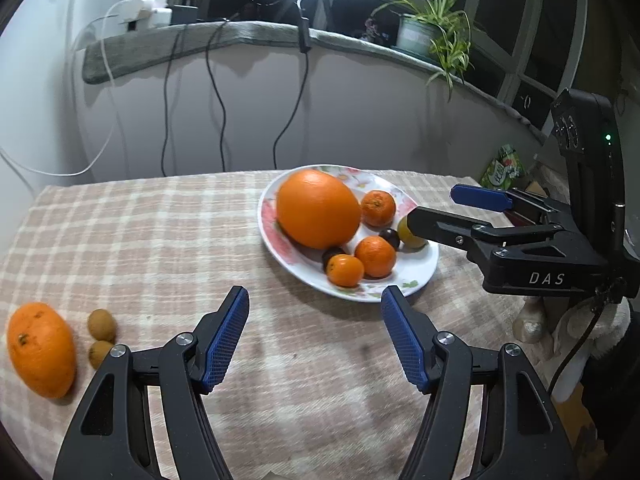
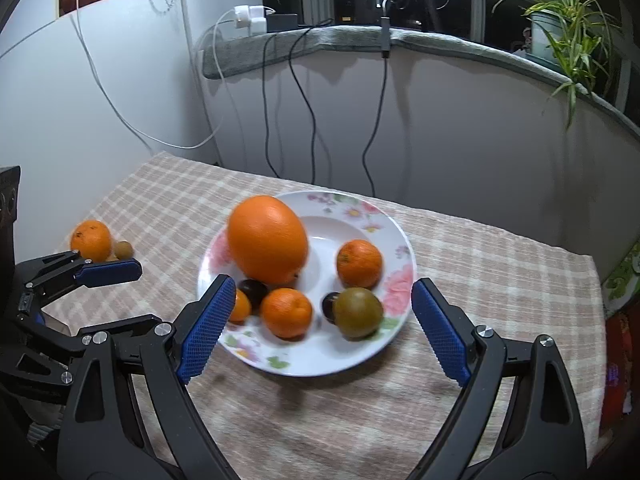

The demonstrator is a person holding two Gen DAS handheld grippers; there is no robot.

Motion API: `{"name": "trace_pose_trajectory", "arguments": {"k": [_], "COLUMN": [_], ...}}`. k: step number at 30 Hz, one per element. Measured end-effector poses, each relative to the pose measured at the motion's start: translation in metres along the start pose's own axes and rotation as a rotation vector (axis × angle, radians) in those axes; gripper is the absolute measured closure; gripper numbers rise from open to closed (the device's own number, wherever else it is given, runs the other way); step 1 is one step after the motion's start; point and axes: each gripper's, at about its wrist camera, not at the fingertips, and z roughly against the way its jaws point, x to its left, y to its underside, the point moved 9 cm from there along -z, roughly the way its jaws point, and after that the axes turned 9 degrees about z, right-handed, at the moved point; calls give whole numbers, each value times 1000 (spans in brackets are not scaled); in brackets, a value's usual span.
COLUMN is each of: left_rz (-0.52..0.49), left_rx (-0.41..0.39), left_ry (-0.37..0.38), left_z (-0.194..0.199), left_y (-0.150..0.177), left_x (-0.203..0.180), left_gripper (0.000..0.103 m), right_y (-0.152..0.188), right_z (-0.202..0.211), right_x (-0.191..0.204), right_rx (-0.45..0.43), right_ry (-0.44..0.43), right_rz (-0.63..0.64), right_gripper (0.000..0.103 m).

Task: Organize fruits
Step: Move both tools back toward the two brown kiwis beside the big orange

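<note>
Left gripper (image 1: pixel 314 340): fingers spread, nothing between them, only checked cloth of the surface (image 1: pixel 140 240) showing in the gap. Right gripper (image 2: pixel 322 328): fingers parted wide and grasping nothing, straddling the near rim of the floral plate (image 2: pixel 320 364) without touching it.

On the plate: a large orange (image 2: pixel 267 238) toward the back left, a small mandarin (image 2: pixel 359 263) to its right, another mandarin (image 2: pixel 287 313) near the front, a greenish-brown round fruit (image 2: pixel 358 312) just right of that, and two dark plum-like fruits (image 2: pixel 253 289) tucked among them. A further small orange fruit (image 2: pixel 239 307) partly hidden behind the right gripper's left finger pad (image 2: pixel 208 328). All plate fruits beyond the fingertips, none between the pads.

Off the plate, far left on the surface: a lone orange (image 1: pixel 41 350) with two small brown fruits (image 1: pixel 102 325) just beside it, well apart from the plate and left of the left gripper's fingers.

Seen from the left wrist, the right gripper's upper finger reaching over the plate's far right edge, covering part of the greenish fruit. Second dark fruit half hidden behind the greenish one in the right wrist view. Plate fruits slightly blurred there. Kind of the small brown fruits hard to tell.
</note>
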Motion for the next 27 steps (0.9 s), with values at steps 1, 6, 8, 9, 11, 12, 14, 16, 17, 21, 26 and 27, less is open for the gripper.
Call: {"name": "trace_pose_trajectory", "arguments": {"k": [1, 6, 8, 9, 11, 12, 14, 16, 17, 21, 26, 27], "left_rz": [2, 17, 26, 33, 44, 53, 74, 92, 99, 129, 166, 171], "left_rx": [-6, -26, -32, -35, -42, -48, -59, -73, -77, -92, -94, -93], "left_ry": [-6, -28, -38, -43, -54, -58, -63, -78, -84, -118, -144, -146], "left_z": [3, 16, 20, 23, 28, 31, 38, 45, 47, 58, 67, 68], "left_y": [0, 0, -1, -1, 0, 1, 2, 2, 3, 6, 14, 16], "left_x": [3, 18, 24, 29, 37, 41, 51, 62, 66, 86, 106, 108], "left_gripper": [34, 34, 34, 34, 34, 34, 34, 34, 34, 34, 36, 38], "right_y": [-2, -9, -13, -15, -18, -20, -24, -28, -29, -36, -45, -46], "right_z": [0, -2, -1, -1, -2, -3, -4, -7, -8, -15, -26, -28], "right_x": [3, 18, 24, 28, 34, 38, 46, 55, 58, 77, 101, 107], "right_rx": [-2, -4, -11, -15, -19, -20, -22, -22, -22, -14, -3, 0], "right_ry": [-3, -21, -29, -35, -53, -64, -82, -107, -113, -172, -230, -241], "right_rz": [3, 28, 35, 38, 41, 43, 51, 61, 63, 70, 100, 108], "right_gripper": [11, 11, 11, 11, 11, 11, 11, 11, 11, 11, 11, 11]}}
